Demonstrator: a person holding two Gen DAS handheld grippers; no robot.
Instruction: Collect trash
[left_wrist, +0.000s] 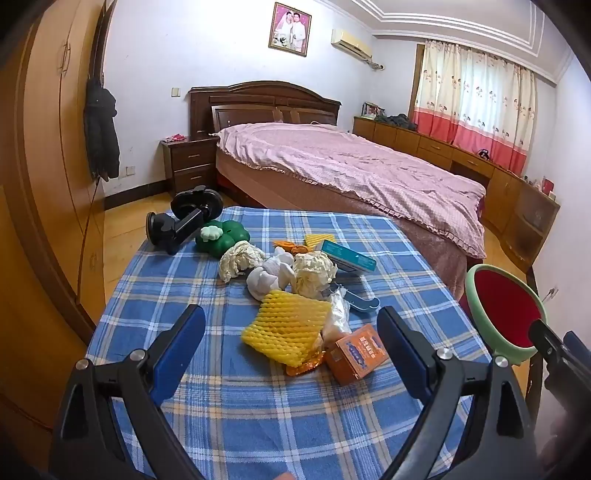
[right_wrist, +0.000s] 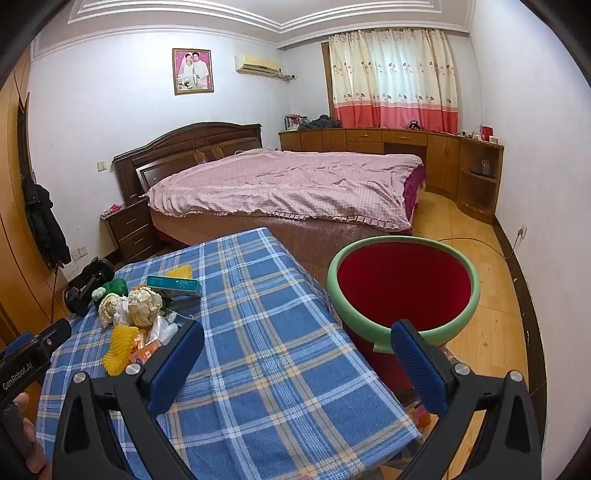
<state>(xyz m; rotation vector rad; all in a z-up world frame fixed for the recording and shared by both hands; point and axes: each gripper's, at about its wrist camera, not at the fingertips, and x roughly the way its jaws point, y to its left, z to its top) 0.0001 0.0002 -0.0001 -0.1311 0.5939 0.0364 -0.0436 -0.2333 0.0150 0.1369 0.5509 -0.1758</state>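
Note:
A pile of trash lies on the blue plaid tablecloth (left_wrist: 258, 417): a yellow foam net (left_wrist: 284, 332), an orange box (left_wrist: 356, 356), crumpled paper balls (left_wrist: 314, 271), white tissue (left_wrist: 271, 275), a teal box (left_wrist: 347, 254) and a clear wrapper (left_wrist: 338, 314). My left gripper (left_wrist: 291, 347) hovers open just short of the net and the orange box, touching nothing. My right gripper (right_wrist: 299, 365) is open and empty over the table's right edge. Beside the table stands a red bin with a green rim (right_wrist: 369, 242), below the right finger (right_wrist: 421, 365).
A green toy (left_wrist: 221, 236) and a black suction mount (left_wrist: 184, 221) sit at the table's far left corner. A pink-covered bed (left_wrist: 351, 166) stands behind the table, a nightstand (left_wrist: 188, 162) and a wardrobe (left_wrist: 44, 147) to the left. Wooden floor (right_wrist: 480, 302) surrounds the bin.

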